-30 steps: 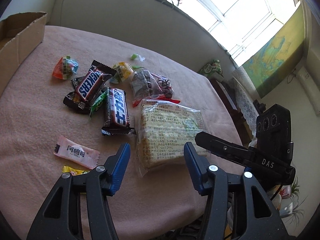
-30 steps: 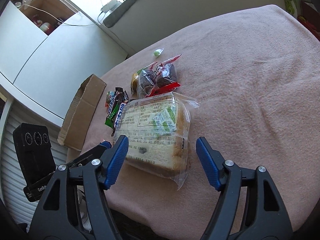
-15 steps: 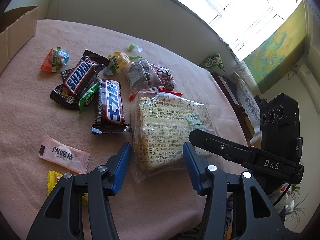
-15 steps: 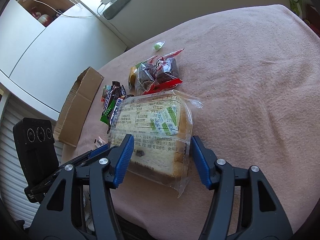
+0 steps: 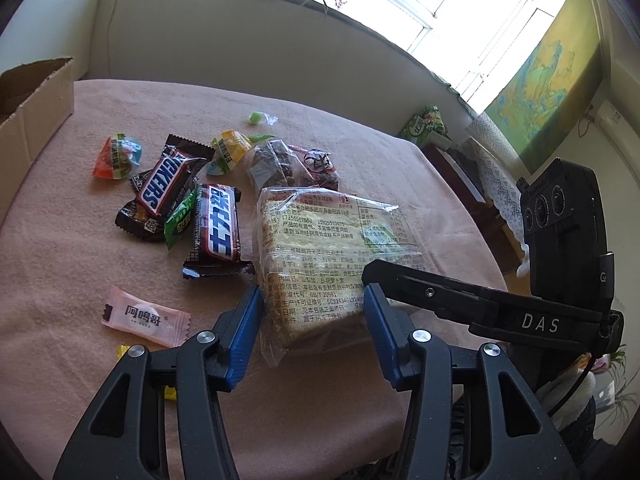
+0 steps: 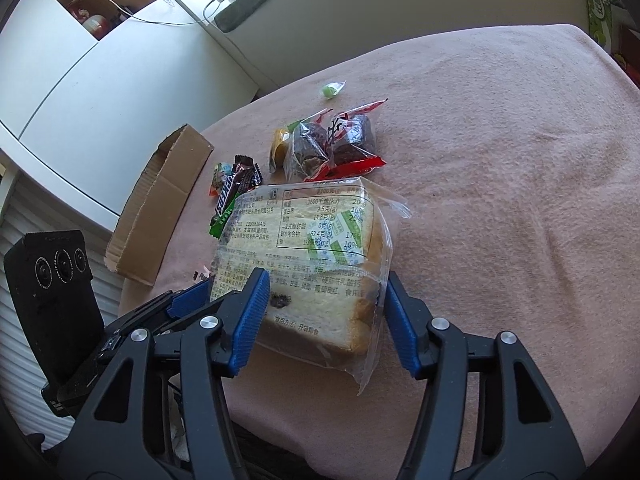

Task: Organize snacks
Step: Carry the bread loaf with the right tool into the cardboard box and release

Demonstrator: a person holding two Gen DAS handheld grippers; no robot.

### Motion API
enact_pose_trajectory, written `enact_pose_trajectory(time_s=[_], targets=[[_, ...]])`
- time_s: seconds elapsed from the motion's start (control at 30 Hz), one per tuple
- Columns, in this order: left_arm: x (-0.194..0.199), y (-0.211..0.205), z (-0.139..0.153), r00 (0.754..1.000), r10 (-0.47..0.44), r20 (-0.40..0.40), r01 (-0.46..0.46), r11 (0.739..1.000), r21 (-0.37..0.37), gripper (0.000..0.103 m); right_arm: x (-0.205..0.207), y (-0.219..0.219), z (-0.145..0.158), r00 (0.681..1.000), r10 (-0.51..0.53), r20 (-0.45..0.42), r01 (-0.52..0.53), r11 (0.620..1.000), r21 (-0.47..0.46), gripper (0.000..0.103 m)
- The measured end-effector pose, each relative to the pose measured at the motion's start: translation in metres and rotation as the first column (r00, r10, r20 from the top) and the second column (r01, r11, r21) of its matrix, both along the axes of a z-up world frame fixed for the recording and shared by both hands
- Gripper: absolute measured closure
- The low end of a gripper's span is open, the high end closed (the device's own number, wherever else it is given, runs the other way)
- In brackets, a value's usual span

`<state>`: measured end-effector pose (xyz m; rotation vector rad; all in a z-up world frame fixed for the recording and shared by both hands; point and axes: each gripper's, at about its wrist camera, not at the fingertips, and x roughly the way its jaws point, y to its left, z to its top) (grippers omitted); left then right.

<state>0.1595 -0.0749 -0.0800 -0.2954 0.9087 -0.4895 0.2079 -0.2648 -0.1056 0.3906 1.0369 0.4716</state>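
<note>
left hand-held gripper [image 5: 312, 320] and right hand-held gripper [image 6: 326, 312] both clamped on bagged bread [image 6: 316, 256], right jaws just closed in

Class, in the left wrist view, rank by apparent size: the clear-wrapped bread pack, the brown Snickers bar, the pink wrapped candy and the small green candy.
1. Clear-wrapped bread pack
2. Brown Snickers bar
3. Pink wrapped candy, though nearness enlarges it
4. Small green candy, though it lies farthest
</note>
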Motion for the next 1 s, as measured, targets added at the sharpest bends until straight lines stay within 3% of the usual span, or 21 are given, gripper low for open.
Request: enact_pose_trajectory(time_s=[0.53,1.0], targets=[[-0.011,0.052,0.031,0.99,0.106,0.098,-0.107,0.994,0.006,0.053,0.0,0.061,0.039,0.992,0.1,0.081,-0.1,0.995,-0.013,0.043],[-0.025,0.132,0.057,0.951,0.254,0.175,-0.262,0.965,0.029,0.053,0.003,0.157,0.06,0.957,0.251,0.145,-0.253,0.967,-0.007,0.043]])
